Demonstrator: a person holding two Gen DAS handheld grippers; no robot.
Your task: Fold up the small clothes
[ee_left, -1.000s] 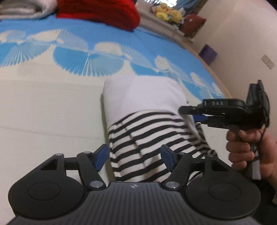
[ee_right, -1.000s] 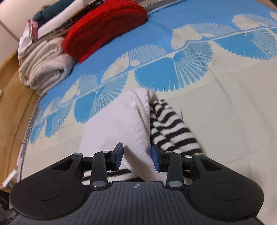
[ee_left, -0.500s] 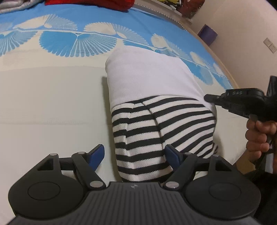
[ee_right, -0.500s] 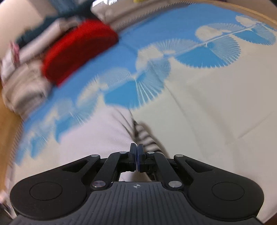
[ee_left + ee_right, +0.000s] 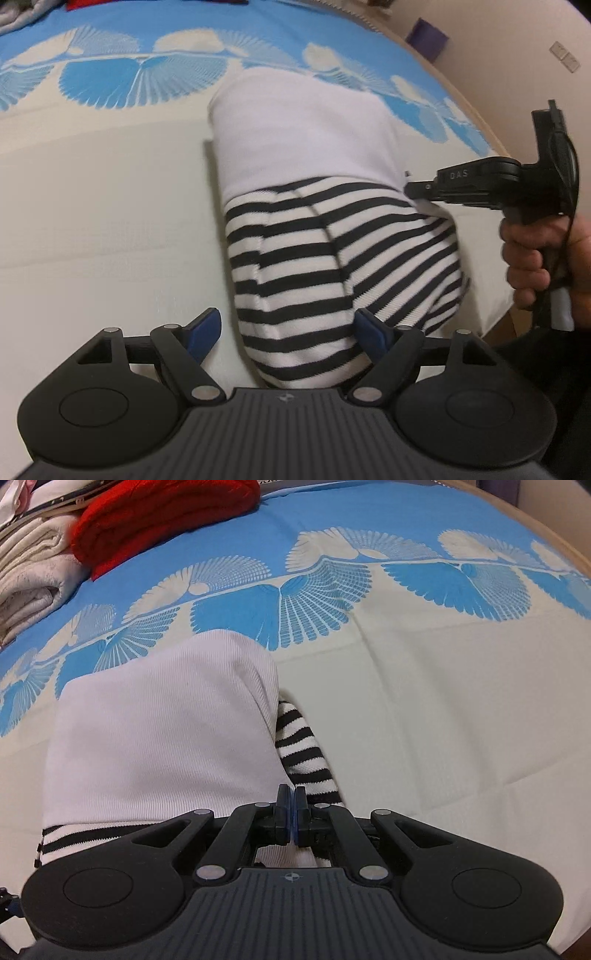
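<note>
A small folded garment lies on the bed, with a plain white part [image 5: 295, 136] and a black-and-white striped part [image 5: 332, 266]. My left gripper [image 5: 288, 328] is open, its blue pads on either side of the striped near end, above or at the cloth. My right gripper [image 5: 291, 812] is shut with its pads pressed together over the garment's edge, where the white part [image 5: 155, 738] meets the stripes [image 5: 306, 753]; no cloth shows between the pads. It also shows in the left wrist view [image 5: 417, 190], at the garment's right edge.
The bed cover [image 5: 443, 701] is cream with a blue fan pattern. A red knit [image 5: 159, 520] and folded cream towels [image 5: 33, 576] are stacked at the far side. The bed's edge [image 5: 487, 302] and a wall lie to the right.
My right gripper went from open to shut at the garment's edge and now holds still. My left gripper stayed open and drew closer over the striped end.
</note>
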